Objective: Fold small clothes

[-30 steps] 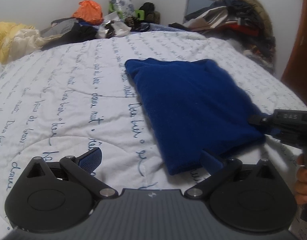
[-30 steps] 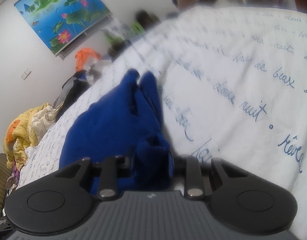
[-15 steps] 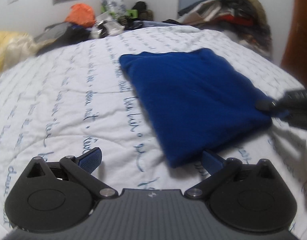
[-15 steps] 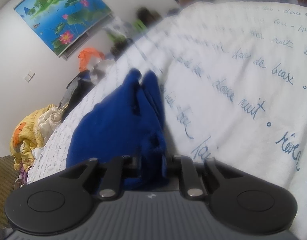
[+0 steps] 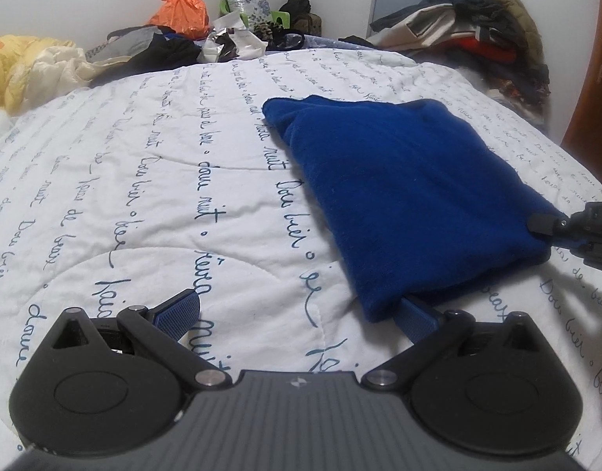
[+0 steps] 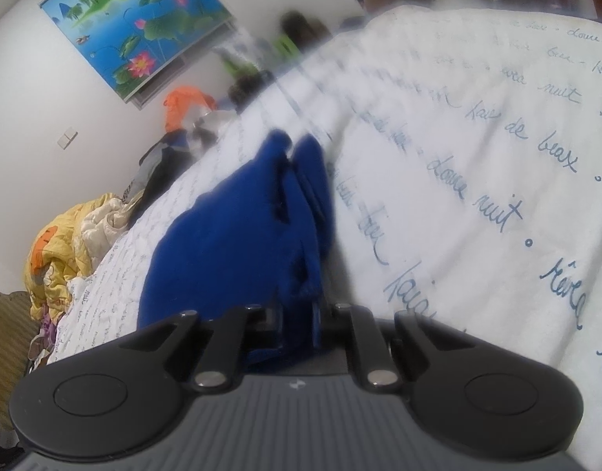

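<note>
A folded blue garment (image 5: 411, 196) lies flat on the white quilted bed. My left gripper (image 5: 297, 310) is open just in front of its near corner; the right finger (image 5: 416, 320) lies under the cloth edge, the left finger (image 5: 179, 308) rests on bare quilt. My right gripper (image 6: 297, 310) is shut on the garment's right corner (image 6: 301, 274); the garment (image 6: 230, 243) stretches away from it. The right gripper also shows at the right edge of the left wrist view (image 5: 552, 223), pinching that corner.
The bed quilt (image 5: 163, 180) with blue script reaches all around. Piles of clothes and bags (image 5: 183, 35) line the far edge, a yellow blanket (image 5: 22, 66) lies at far left, and a clothes heap (image 5: 477, 27) is at far right.
My right gripper has closed tighter on the garment's corner. The left gripper has stayed open at the near corner, with the view shifting slightly.
</note>
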A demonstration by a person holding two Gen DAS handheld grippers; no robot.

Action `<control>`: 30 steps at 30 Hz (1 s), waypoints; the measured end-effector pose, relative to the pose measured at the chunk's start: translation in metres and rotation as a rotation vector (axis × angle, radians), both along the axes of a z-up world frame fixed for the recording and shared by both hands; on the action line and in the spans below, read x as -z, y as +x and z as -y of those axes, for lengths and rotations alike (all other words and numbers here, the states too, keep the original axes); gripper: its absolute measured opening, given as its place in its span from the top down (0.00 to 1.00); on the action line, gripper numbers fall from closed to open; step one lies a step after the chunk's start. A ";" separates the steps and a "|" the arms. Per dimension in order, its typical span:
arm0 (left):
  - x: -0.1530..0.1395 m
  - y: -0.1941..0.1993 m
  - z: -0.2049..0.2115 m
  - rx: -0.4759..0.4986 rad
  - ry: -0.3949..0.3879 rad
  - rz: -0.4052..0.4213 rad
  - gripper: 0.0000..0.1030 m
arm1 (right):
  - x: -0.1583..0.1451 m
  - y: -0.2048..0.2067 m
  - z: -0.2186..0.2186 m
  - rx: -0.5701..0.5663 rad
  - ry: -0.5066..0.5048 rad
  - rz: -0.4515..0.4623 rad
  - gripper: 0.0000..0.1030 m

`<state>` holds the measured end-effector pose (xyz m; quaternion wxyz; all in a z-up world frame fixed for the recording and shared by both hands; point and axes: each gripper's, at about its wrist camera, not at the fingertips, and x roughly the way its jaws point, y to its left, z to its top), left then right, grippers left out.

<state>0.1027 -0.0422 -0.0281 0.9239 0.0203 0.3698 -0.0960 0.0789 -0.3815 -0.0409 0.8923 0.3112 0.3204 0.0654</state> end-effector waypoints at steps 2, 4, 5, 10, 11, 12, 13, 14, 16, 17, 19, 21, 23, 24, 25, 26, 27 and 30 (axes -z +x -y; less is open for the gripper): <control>0.000 -0.002 -0.002 0.003 0.002 0.000 0.00 | 0.001 0.000 -0.001 -0.001 -0.029 -0.008 0.88; -0.002 -0.006 -0.006 0.015 -0.023 0.004 0.00 | 0.004 0.002 0.001 -0.010 -0.025 -0.015 0.87; -0.003 -0.007 -0.010 0.021 -0.049 0.005 0.00 | 0.005 0.001 0.003 -0.015 -0.017 -0.012 0.84; -0.007 0.006 -0.032 0.011 -0.266 -0.056 0.00 | -0.002 -0.004 0.017 0.014 -0.003 0.032 0.19; -0.007 0.012 -0.035 0.003 -0.311 -0.078 0.00 | -0.003 -0.005 0.021 0.021 0.005 0.049 0.18; -0.006 0.019 -0.038 -0.001 -0.360 -0.102 0.00 | -0.005 -0.003 0.023 0.013 0.007 0.056 0.18; -0.004 0.026 -0.040 0.000 -0.411 -0.129 0.00 | -0.007 0.001 0.024 -0.001 0.003 0.058 0.18; -0.002 0.034 -0.041 0.004 -0.464 -0.159 0.00 | -0.008 0.007 0.024 -0.020 -0.006 0.057 0.18; 0.004 0.047 -0.042 0.010 -0.553 -0.213 0.00 | -0.008 0.019 0.022 -0.061 -0.023 0.038 0.19; 0.005 0.050 -0.041 0.011 -0.586 -0.212 0.00 | -0.006 0.024 0.021 -0.083 -0.018 0.026 0.19; 0.008 0.057 -0.038 0.023 -0.630 -0.227 0.00 | -0.001 0.031 0.020 -0.117 0.016 0.001 0.19; 0.011 0.063 -0.035 0.045 -0.681 -0.237 0.00 | 0.004 0.033 0.019 -0.129 0.046 0.001 0.20; 0.016 0.070 -0.032 0.067 -0.734 -0.254 0.00 | 0.005 0.034 0.020 -0.137 0.072 0.003 0.20; 0.019 0.073 -0.032 0.069 -0.764 -0.258 0.00 | 0.007 0.035 0.021 -0.150 0.102 0.004 0.20; 0.022 0.077 -0.031 0.077 -0.797 -0.261 0.00 | 0.009 0.039 0.022 -0.170 0.140 0.005 0.20; 0.025 0.082 -0.030 0.083 -0.829 -0.267 0.01 | 0.012 0.044 0.022 -0.187 0.170 0.008 0.20; 0.027 0.085 -0.028 0.085 -0.851 -0.268 0.03 | 0.014 0.049 0.020 -0.196 0.181 0.014 0.20; 0.027 0.095 -0.018 0.103 -0.866 -0.259 0.09 | 0.014 0.067 0.015 -0.227 0.164 0.032 0.21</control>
